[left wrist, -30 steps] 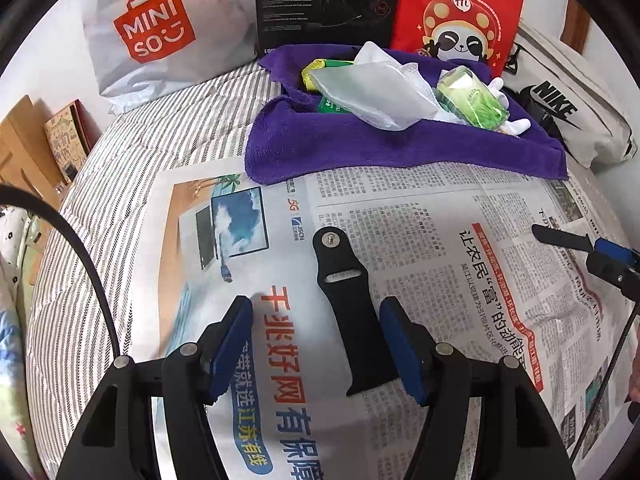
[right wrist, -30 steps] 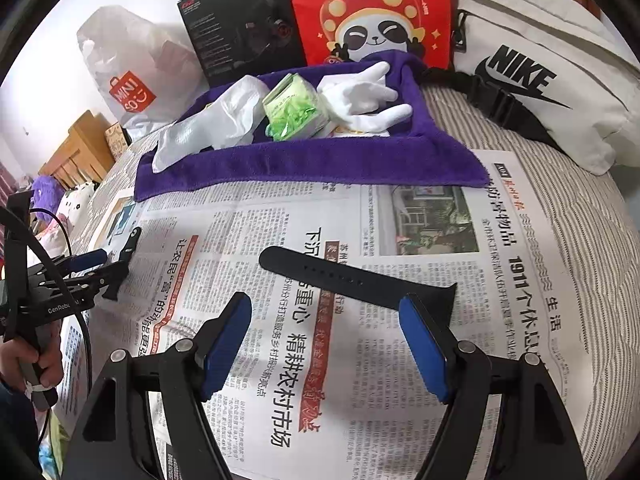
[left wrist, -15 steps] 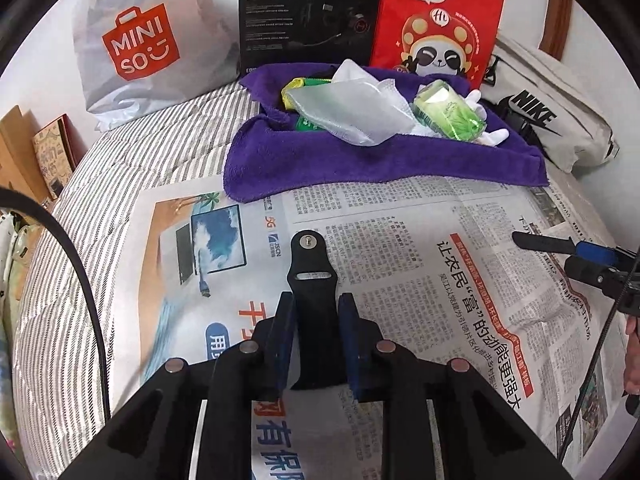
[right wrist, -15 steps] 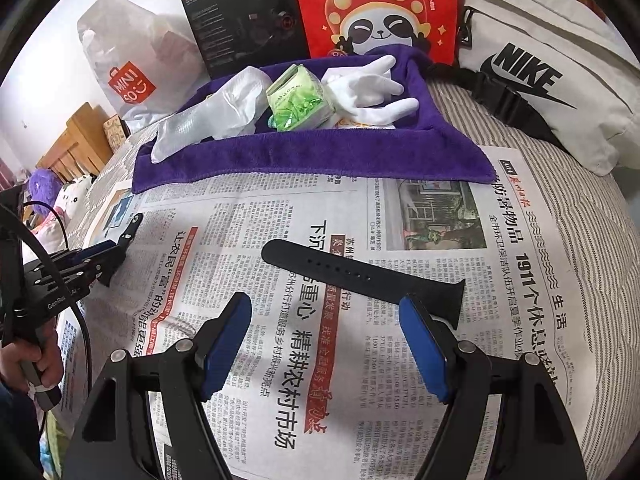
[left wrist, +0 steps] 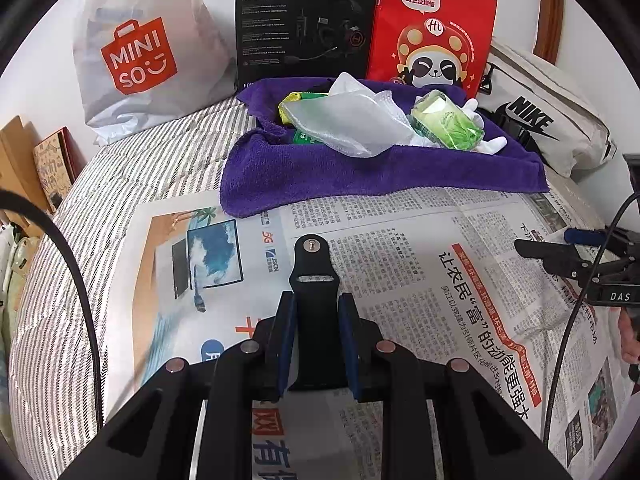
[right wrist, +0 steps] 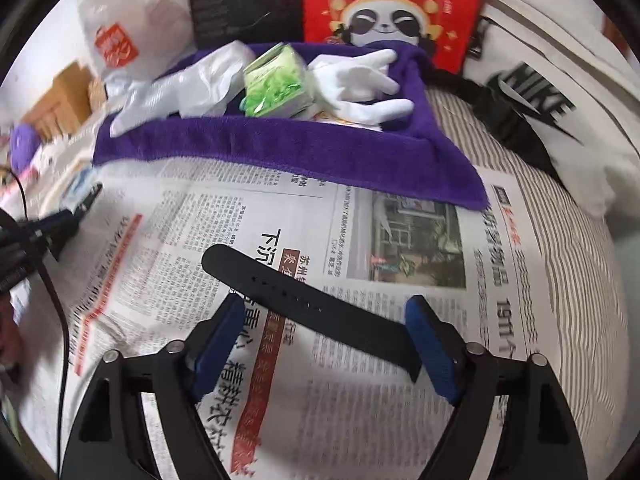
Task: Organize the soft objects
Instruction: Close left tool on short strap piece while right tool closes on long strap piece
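A short black watch strap (left wrist: 312, 268) with a metal stud lies on the newspaper (left wrist: 440, 264), its near end pinched between the blue pads of my left gripper (left wrist: 317, 304), which is shut on it. A longer black strap (right wrist: 280, 288) with a row of holes lies slantwise on the paper. My right gripper (right wrist: 326, 308) stands over the longer strap with its jaws opening, a pad on either side and neither pressing. Behind, a purple towel (right wrist: 280, 148) carries a clear plastic bag (left wrist: 348, 124), a green packet (right wrist: 276, 80) and a white glove (right wrist: 360, 80).
Along the wall at the back stand a white MINISO bag (left wrist: 136, 56), a black headset box (left wrist: 304, 24) and a red panda bag (left wrist: 432, 32). A white Nike bag (left wrist: 540, 120) lies at the right. The newspaper covers a striped bedspread (left wrist: 120, 184).
My left jaws have closed onto the short strap's near end. My right gripper has come lower and closer over the long strap, rolled a little, and its jaws stand wider.
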